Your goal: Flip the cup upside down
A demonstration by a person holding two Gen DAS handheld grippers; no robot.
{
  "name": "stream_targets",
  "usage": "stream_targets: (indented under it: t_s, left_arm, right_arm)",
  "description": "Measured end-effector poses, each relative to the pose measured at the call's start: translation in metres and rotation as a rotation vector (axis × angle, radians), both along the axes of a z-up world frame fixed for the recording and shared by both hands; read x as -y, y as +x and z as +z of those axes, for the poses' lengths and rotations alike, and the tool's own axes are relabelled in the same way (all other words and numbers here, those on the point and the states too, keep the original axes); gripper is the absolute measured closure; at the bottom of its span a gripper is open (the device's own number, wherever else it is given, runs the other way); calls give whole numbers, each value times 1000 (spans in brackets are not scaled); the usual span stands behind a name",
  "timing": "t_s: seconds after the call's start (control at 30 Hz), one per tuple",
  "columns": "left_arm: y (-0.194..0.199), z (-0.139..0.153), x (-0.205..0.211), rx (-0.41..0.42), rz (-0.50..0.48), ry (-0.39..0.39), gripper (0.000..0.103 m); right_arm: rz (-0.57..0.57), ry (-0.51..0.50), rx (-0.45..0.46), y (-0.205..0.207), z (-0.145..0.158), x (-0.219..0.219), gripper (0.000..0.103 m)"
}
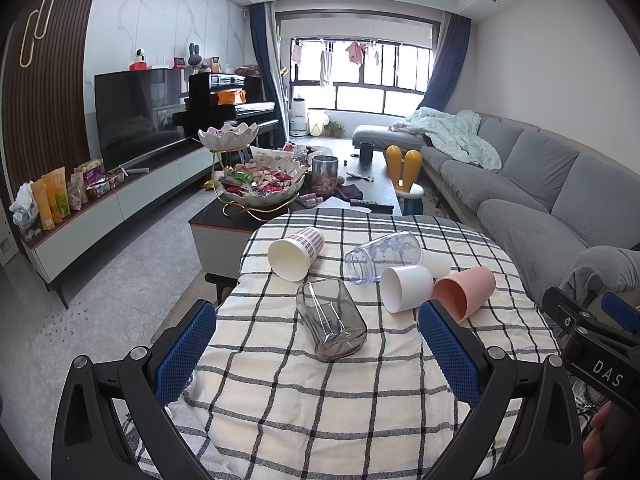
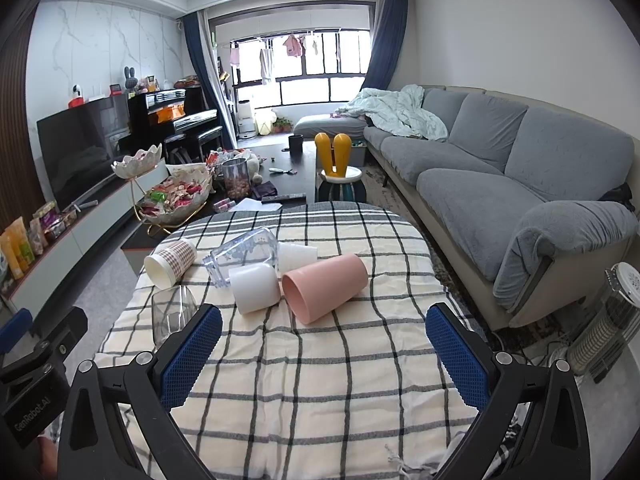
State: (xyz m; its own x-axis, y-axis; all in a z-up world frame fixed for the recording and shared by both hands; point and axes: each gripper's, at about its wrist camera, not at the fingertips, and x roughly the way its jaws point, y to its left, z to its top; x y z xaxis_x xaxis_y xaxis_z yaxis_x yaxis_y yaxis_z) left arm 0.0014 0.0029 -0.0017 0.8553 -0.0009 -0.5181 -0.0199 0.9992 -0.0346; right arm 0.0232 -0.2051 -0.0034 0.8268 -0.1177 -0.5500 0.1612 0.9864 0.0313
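Note:
Several cups lie on their sides on a checked tablecloth [image 1: 320, 408]. A smoky grey glass [image 1: 331, 322] lies nearest my left gripper [image 1: 316, 320], which is open, empty and a little short of it. Behind it lie a plaid paper cup [image 1: 296, 252], a clear plastic bottle-cup [image 1: 380, 256], a white cup [image 1: 406, 288] and a pink cup [image 1: 466, 292]. My right gripper [image 2: 324, 320] is open and empty, just short of the pink cup [image 2: 326, 286] and white cup [image 2: 256, 286]. The grey glass [image 2: 172, 312] is partly hidden behind its left finger.
A dark coffee table [image 1: 240, 216] with a tiered snack bowl [image 1: 260, 188] and a jar stands beyond the cloth. A grey sofa [image 2: 500, 184] runs along the right. A TV cabinet [image 1: 120, 200] runs along the left. A heater [image 2: 604, 320] stands on the floor at right.

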Motion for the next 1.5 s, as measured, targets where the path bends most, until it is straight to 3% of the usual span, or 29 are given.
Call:
stream_targets:
  t_s: [1.0, 1.3, 1.5]
  left_arm:
    - [2, -1, 2, -12, -10, 0, 0]
    - [36, -1, 16, -77, -88, 28, 0]
    - [75, -2, 33, -124, -189, 105, 0]
  right_arm:
    - [-4, -4, 5, 3, 0, -1, 1]
    - [-71, -12, -15, 28, 5, 10, 1]
    - [-115, 11, -47, 53, 2, 15, 1]
